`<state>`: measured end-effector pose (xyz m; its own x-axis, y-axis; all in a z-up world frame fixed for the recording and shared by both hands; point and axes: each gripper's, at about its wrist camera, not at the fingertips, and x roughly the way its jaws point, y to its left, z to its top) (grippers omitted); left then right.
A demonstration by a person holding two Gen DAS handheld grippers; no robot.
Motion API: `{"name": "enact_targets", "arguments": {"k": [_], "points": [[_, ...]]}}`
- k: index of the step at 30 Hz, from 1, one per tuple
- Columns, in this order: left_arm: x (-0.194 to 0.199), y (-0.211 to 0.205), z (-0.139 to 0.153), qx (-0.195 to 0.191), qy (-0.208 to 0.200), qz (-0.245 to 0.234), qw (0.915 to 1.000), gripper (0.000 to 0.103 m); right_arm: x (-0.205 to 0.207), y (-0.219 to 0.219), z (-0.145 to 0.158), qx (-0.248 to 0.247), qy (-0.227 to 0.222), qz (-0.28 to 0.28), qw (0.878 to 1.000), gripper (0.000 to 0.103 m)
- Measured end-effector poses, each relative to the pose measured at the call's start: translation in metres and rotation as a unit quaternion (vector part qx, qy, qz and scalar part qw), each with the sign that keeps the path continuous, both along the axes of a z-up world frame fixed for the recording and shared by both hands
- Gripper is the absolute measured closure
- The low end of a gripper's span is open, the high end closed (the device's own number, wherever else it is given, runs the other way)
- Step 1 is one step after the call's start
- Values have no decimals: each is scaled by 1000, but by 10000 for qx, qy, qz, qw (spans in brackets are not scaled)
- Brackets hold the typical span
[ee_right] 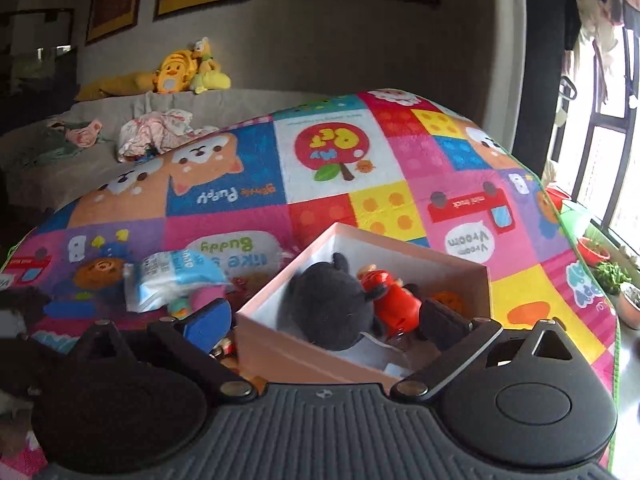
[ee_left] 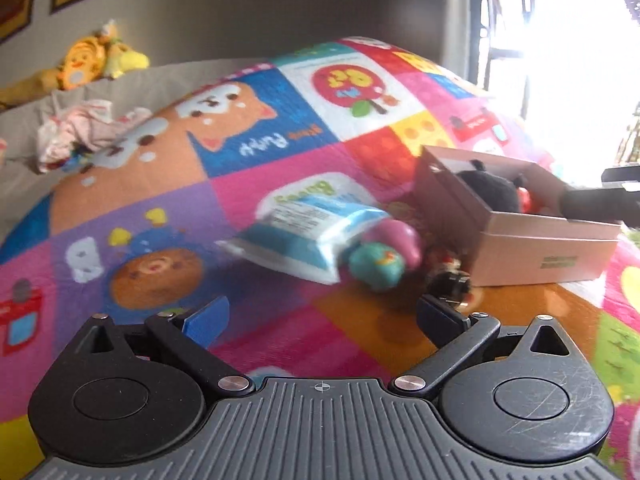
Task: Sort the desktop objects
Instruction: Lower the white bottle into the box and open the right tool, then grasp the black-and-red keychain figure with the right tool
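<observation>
On the mat (ee_right: 404, 216), a pink box (ee_right: 440, 268) holds a black plush (ee_right: 332, 304) and red toy (ee_right: 394, 300). Only the left view shows a teal-pink toy (ee_left: 384, 256) against the pouch (ee_left: 312, 220). Both grippers (ee_left: 322, 320) (ee_right: 326, 320) are spread, empty.

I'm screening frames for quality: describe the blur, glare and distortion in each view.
Left wrist view: motion blur smears the wipes pack and teal toy; the window is blown out white. Right wrist view: sharper, box and black plush crisp, left corner dark. Both: fisheye bends the mat into a dome.
</observation>
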<state>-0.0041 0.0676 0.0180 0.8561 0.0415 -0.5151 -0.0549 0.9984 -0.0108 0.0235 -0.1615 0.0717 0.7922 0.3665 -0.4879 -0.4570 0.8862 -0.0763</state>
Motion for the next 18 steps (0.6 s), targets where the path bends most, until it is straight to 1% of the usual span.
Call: {"name": "enact_targets", "arguments": {"k": [1,2,4,6,9,10,12,13,15,17,18], "points": [[1,6,0,-21,13,181,9998,1,-2,9,-6,-30,133,127,9998,9],[2,15,-1,-175,88,333,9993,1,-3,19,-14,-97,280,244,9993,24],[3,28,-3,-529,217,483,9972,1,0,40,-28,-223,522,378,9977,41],[4,35,-4,-720,258,544,9956,1,5,56,-38,-209,646,360,9970,42],[4,36,-6,-758,275,533,9953,0,15,77,-50,-242,881,338,9952,42],[4,36,-7,-754,263,514,9955,0,17,83,-54,-322,878,304,9951,46],[2,34,-7,-739,236,478,9958,0,21,91,-61,-495,831,221,9951,60],[2,33,-7,-726,221,484,9959,0,22,90,-62,-484,842,191,9951,66],[0,32,-6,-713,188,467,9962,0,20,80,-58,-368,955,209,9945,67],[0,30,-6,-692,174,439,9965,0,10,65,-50,-367,963,346,9941,74],[0,30,-6,-677,172,423,9967,0,4,55,-47,-346,973,403,9938,74]]}}
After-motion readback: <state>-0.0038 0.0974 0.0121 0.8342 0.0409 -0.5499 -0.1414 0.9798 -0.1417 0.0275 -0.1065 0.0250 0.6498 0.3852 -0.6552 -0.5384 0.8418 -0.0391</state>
